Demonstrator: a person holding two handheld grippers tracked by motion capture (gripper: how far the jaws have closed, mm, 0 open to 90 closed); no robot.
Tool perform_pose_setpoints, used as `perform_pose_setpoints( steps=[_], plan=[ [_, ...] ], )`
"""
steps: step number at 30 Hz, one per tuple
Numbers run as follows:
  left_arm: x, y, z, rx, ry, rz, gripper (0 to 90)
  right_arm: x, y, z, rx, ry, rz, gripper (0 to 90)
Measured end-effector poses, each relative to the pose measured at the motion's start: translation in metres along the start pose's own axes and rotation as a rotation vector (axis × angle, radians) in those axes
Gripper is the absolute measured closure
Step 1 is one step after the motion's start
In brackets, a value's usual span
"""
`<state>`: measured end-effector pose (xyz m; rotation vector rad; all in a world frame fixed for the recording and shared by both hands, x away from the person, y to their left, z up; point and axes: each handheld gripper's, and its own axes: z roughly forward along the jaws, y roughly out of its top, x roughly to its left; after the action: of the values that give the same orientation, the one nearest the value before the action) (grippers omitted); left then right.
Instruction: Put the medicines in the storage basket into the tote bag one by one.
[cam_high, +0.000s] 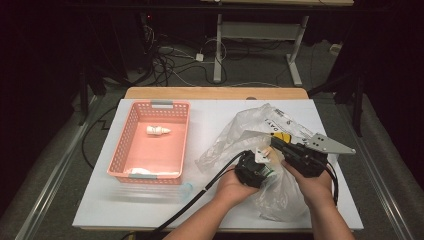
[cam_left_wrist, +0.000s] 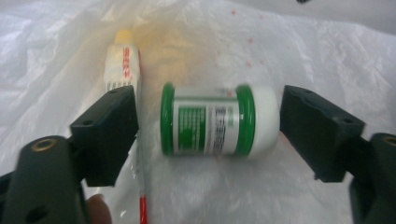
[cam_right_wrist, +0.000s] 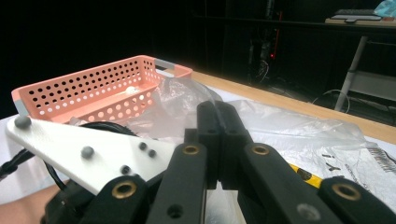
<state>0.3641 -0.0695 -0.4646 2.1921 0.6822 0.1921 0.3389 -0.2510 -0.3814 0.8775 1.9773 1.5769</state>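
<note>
Green-banded white plastic jar (cam_left_wrist: 212, 120) lies inside the clear plastic bag (cam_high: 235, 132), between the released left hand-held gripper (cam_left_wrist: 208, 133) jaws. Close evenly at three and nine o'clock; the right hand-held gripper (cam_right_wrist: 219, 140) is clenched, seemingly on the bag film.

Both grippers (cam_high: 265, 162) meet at the plastic bag (cam_high: 235, 132) beside the pink basket (cam_high: 127, 145).

High view looks forward and down over the whole surface (cam_high: 150, 210). Left gripper view sits close inside the plastic bag (cam_left_wrist: 327, 56); right gripper view faces level toward the basket (cam_right_wrist: 93, 88), which the high view shares.
</note>
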Motion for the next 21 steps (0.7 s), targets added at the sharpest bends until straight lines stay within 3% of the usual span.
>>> perform_pose_setpoints(
  steps=[12, 19, 21],
  plan=[
    [0.007, -0.030, -0.036, -0.030, 0.013, -0.020, 16.7, 0.000, -0.001, 0.001, 0.008, -0.002, -0.002, 90.0],
    [0.003, -0.044, -0.055, -0.040, 0.014, 0.002, 13.4, 0.000, -0.001, 0.000, 0.008, -0.004, -0.002, 90.0],
    [0.003, -0.047, -0.059, -0.031, 0.012, -0.002, 4.9, 0.000, -0.001, 0.000, 0.009, -0.004, -0.002, 90.0]
  ],
)
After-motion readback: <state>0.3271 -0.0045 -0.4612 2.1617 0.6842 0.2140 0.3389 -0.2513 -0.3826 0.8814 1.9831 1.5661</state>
